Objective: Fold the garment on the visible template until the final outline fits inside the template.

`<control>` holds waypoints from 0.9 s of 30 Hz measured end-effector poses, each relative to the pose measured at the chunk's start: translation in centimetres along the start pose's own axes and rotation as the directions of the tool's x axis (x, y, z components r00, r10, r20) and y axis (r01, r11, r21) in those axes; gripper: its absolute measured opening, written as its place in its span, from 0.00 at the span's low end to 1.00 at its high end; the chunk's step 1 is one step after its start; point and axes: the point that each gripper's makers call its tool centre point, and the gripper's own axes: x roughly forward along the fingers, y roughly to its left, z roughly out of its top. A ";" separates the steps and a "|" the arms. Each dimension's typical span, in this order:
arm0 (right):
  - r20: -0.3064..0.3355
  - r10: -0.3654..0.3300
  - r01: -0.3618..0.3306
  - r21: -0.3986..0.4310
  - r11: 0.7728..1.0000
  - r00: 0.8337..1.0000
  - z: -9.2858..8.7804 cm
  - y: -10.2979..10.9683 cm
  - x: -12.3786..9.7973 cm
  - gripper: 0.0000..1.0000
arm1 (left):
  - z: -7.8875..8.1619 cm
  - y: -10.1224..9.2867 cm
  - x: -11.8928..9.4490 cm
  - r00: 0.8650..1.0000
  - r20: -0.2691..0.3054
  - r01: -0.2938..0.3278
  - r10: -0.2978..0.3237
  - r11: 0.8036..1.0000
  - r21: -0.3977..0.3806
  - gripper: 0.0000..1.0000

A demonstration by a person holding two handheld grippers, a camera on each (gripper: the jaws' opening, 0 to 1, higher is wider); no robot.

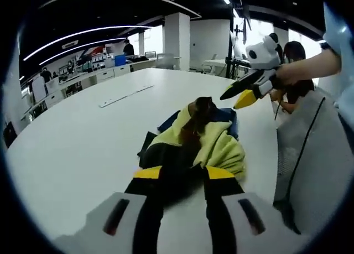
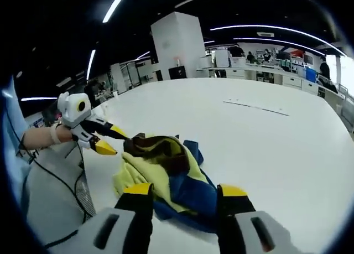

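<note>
A wide white table [image 1: 83, 138] in a dim open-plan office carries the work, with long ceiling lights overhead and desks and people far behind. On it, near the edge closest to the person, lies the garment [image 1: 213, 146], bunched into a crumpled heap of pale yellow, blue and dark brown cloth rather than spread flat; no template outline can be made out beneath it. It looks soft, light and limp, likely to sag and slide on the smooth top, so it is best taken at a free hem or corner, not from the bulk of the pile. Crumpled so, it shows no clear long axis or facing. The left gripper [image 1: 184, 174] hovers just before the heap, jaws spread with nothing between them. The right gripper [image 2: 186, 194] stands the same way at the opposite side, jaws apart over the blue folds.
</note>
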 end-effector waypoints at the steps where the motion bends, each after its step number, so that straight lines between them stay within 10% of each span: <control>1: -0.005 0.006 -0.006 -0.002 1.000 1.000 -0.1 0.1 0.1 0.36 | -0.1 0.1 0.0 1.000 -0.005 -0.001 0.001 1.000 0.008 0.23; 14: -0.031 0.043 -0.043 0.019 0.999 0.999 -0.3 0.6 1.4 0.22 | -1.0 0.2 0.8 0.998 -0.063 -0.016 0.027 0.988 0.156 0.13; 27: -0.051 0.025 -0.021 0.083 0.996 0.998 -1.2 0.2 1.9 0.00 | -2.0 0.9 1.5 0.994 -0.100 -0.037 0.048 0.993 0.114 0.00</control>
